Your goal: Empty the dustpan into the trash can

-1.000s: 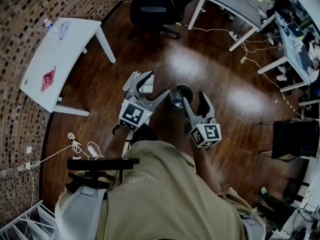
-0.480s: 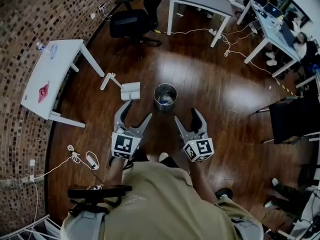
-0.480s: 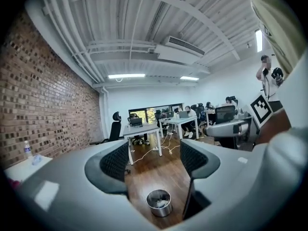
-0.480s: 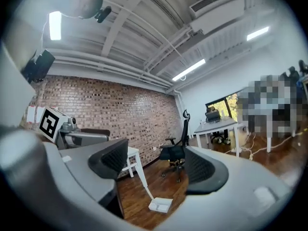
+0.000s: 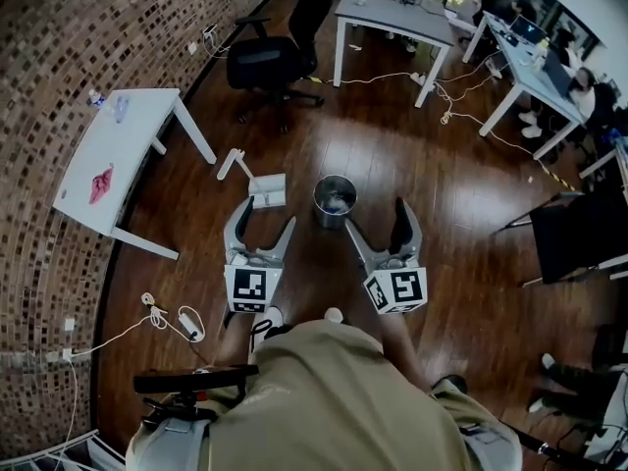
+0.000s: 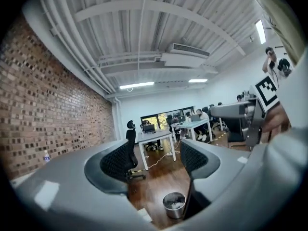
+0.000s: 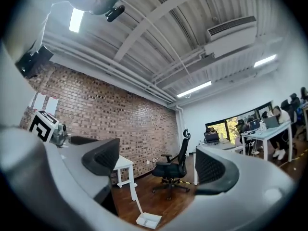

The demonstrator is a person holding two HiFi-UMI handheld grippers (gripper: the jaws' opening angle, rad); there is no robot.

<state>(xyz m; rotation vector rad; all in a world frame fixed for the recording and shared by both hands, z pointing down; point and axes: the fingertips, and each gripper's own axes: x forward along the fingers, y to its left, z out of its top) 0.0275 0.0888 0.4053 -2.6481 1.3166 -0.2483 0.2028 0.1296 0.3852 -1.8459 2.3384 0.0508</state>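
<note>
- Silver trash can (image 5: 335, 200) is standing on the wood floor (image 5: 432, 224).
- White dustpan (image 5: 267, 190) is lying just left of the trash can.
- Left gripper (image 5: 267, 219) is hovering near the trash can, jaws apart, gripping nothing.
- Right gripper (image 5: 378, 219) is hovering near it too, its jaws having just been opening, empty.

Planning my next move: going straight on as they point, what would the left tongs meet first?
Likely the white desk, far ahead; the left tongs point level, higher than the trash can. Depth unclear.
</note>
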